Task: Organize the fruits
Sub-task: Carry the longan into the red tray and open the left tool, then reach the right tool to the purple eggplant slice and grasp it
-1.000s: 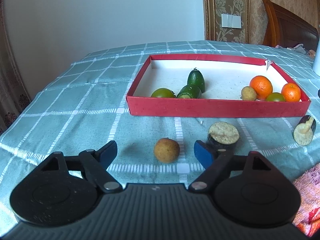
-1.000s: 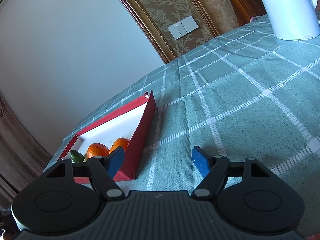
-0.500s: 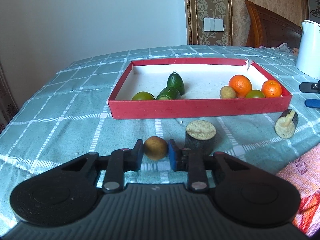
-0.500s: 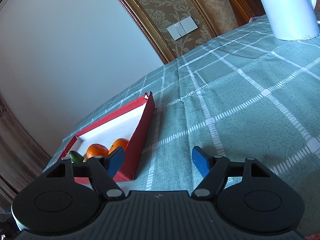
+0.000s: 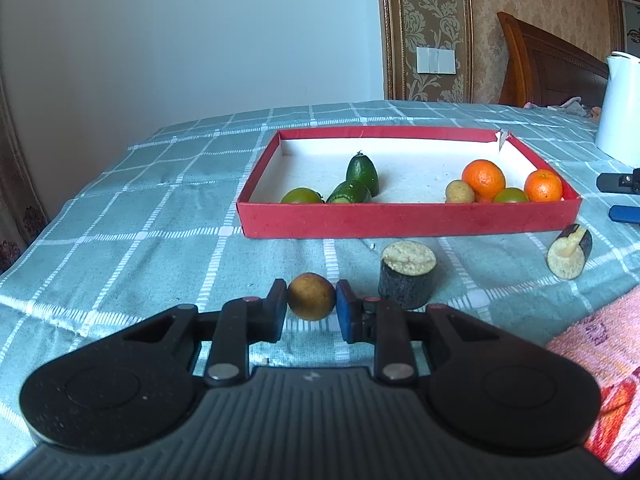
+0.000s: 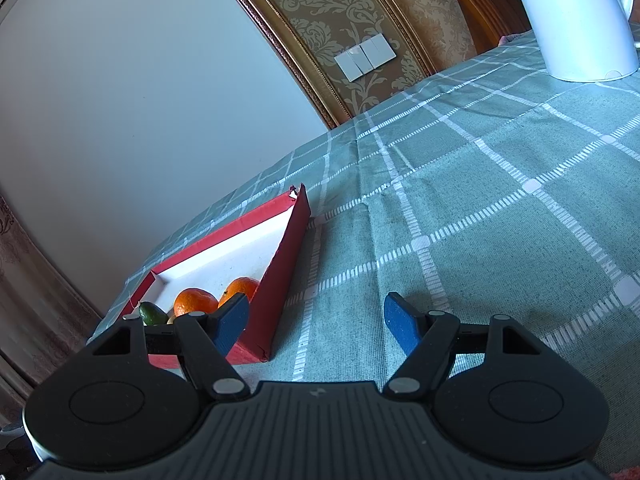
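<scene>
My left gripper [image 5: 311, 307] is shut on a small round brown fruit [image 5: 311, 296], held just above the green checked tablecloth in front of the red tray [image 5: 400, 222]. The tray holds green fruits [image 5: 362, 171] on its left side and two oranges [image 5: 483, 179], a brown fruit [image 5: 459, 192] and a green one on its right. My right gripper [image 6: 316, 322] is open and empty, low over the cloth by the tray's right end [image 6: 286, 268]; its fingers also show in the left wrist view [image 5: 624, 213].
Two cut dark-skinned stubs stand on the cloth, one [image 5: 407, 276] right of my left gripper, one [image 5: 569, 257] further right. A white kettle [image 6: 580, 20] stands at the far right. A pink towel [image 5: 600, 360] lies at the near right corner.
My left gripper closed on the brown fruit and has lifted it slightly. The right gripper has stayed still and open.
</scene>
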Demonstrator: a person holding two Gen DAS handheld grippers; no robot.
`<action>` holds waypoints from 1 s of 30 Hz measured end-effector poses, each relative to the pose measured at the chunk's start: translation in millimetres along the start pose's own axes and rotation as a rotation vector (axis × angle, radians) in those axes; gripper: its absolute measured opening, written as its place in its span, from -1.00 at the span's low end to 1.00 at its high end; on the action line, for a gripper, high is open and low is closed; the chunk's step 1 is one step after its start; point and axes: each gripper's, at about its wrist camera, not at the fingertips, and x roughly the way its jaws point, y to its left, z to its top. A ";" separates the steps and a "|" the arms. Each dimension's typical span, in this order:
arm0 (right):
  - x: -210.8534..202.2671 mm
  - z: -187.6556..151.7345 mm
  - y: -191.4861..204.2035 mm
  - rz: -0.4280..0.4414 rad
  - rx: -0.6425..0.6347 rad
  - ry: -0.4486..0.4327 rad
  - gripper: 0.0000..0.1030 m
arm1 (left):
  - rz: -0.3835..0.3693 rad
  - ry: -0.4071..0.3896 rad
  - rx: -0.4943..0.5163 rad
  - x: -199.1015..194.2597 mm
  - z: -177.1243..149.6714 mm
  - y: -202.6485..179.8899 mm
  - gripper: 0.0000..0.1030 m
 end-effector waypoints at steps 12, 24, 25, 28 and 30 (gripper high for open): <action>-0.2 0.2 0.6 0.001 0.000 0.002 0.44 | 0.028 -0.099 0.001 12.7 54.8 -14.2 -0.52; -0.4 0.7 0.4 0.009 0.003 0.002 0.44 | 0.099 -0.109 -0.066 25.4 59.5 0.7 0.55; -0.7 0.7 0.4 0.011 0.003 0.001 0.44 | 0.098 -0.100 -0.056 20.8 50.5 -0.2 0.55; -0.6 0.5 0.0 0.013 0.000 0.001 0.45 | 0.082 -0.066 -0.057 11.4 28.0 -2.0 0.59; -0.9 0.6 0.3 0.014 -0.002 -0.003 0.44 | 0.077 -0.073 -0.048 4.2 15.3 -4.8 0.66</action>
